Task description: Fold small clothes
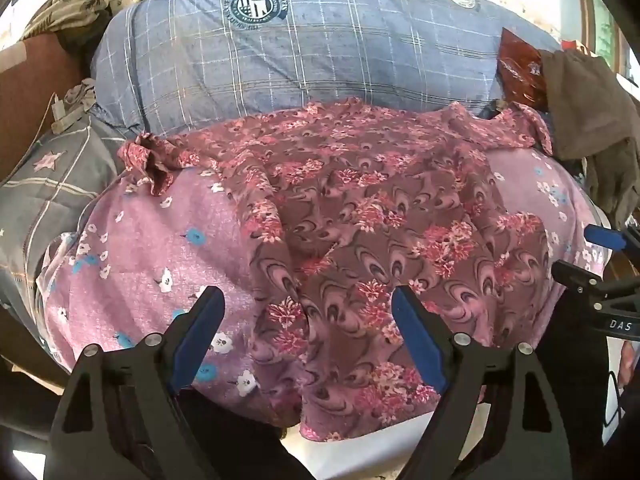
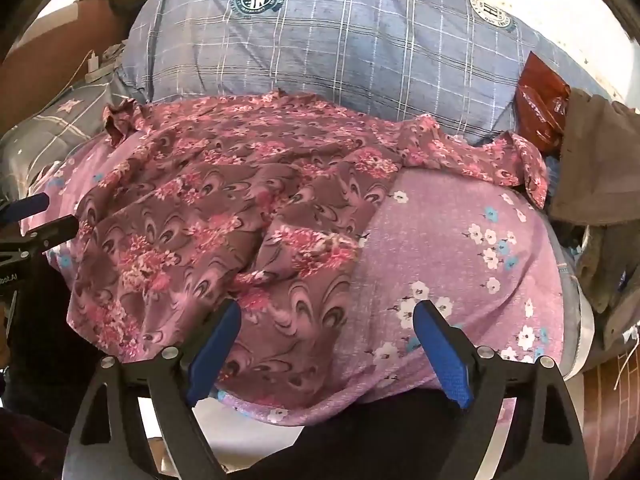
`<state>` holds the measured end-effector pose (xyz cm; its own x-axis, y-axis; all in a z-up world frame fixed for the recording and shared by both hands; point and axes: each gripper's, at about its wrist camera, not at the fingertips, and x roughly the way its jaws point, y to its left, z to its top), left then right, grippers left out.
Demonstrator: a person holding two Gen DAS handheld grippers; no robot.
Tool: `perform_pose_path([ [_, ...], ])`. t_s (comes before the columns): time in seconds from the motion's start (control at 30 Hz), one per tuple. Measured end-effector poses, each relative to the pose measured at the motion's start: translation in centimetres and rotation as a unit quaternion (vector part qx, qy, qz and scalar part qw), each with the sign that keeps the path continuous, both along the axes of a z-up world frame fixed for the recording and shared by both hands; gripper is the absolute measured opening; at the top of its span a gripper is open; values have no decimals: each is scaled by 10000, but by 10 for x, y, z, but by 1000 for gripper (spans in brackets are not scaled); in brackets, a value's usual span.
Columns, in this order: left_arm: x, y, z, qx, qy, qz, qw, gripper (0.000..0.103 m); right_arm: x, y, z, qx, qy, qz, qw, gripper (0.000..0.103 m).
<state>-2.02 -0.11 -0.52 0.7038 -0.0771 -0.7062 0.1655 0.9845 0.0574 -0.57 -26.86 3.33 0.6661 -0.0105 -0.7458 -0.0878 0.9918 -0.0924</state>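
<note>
Both grippers, left gripper (image 1: 306, 316) and right gripper (image 2: 326, 330), gape wide, empty. Floral garment (image 1: 360, 216) sprawls toward twelve o'clock on the purple bedsheet (image 1: 152, 240); best pinch the near hem corners evenly.

"DAS" on right claw (image 1: 600, 256) body; quilt (image 1: 320, 48) crest lettering unreadable.

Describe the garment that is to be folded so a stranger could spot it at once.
Start at the big blue plaid quilt at the back; in front of it lies a pink sheet with small white and blue flowers. The garment is spread on that sheet, between the open left gripper and right gripper. Its darker maroon cloth with swirls and pink flower clusters sets it apart.
</note>
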Motion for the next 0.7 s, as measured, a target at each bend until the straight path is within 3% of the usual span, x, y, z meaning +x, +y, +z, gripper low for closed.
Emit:
perform_pose_path([
  [0.37, -3, 7, -1, -124, -3, 0, 9999, 86, 5, -5, 4, 243, 27, -37, 9997, 89],
  [0.7, -2, 14, -1, -300, -53, 109, 9995, 86, 0, -2, 17, 431, -398, -111, 9982, 89],
])
